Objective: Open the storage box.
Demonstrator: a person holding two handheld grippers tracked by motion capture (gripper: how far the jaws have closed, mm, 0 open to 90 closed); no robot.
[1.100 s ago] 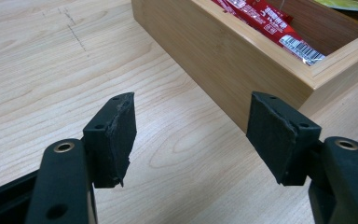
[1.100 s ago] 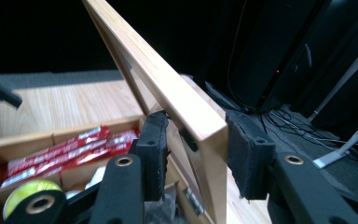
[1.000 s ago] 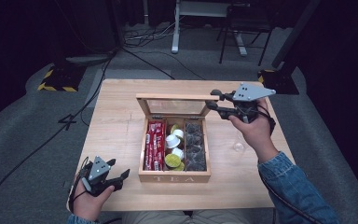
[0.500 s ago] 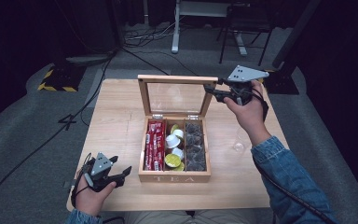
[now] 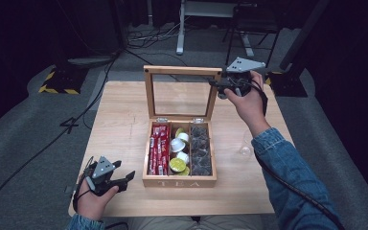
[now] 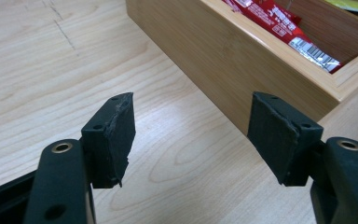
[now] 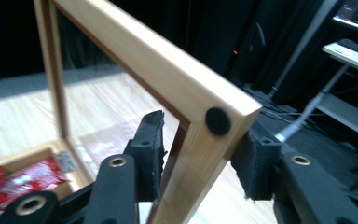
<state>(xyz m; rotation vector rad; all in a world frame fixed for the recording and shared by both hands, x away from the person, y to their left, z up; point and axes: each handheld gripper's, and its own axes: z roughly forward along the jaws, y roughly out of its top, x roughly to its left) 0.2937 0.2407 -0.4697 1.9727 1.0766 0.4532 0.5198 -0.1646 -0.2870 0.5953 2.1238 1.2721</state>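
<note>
One corner of the upright lid sits between your right gripper's just-opening, loosening jaws, at twelve o'clock from them; left gripper gapes empty.

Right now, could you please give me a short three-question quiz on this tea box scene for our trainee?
1. True or false: the lid of the tea box lies flat and shut.
2. Which compartment holds the red packets? A left, B middle, C right.
3. What stands between the jaws of the right claw?

Key:
1. False. The lid stands upright.
2. A.
3. The lid's wooden corner. The jaws have just been opening, and the pads seem to be off the wood.
</note>
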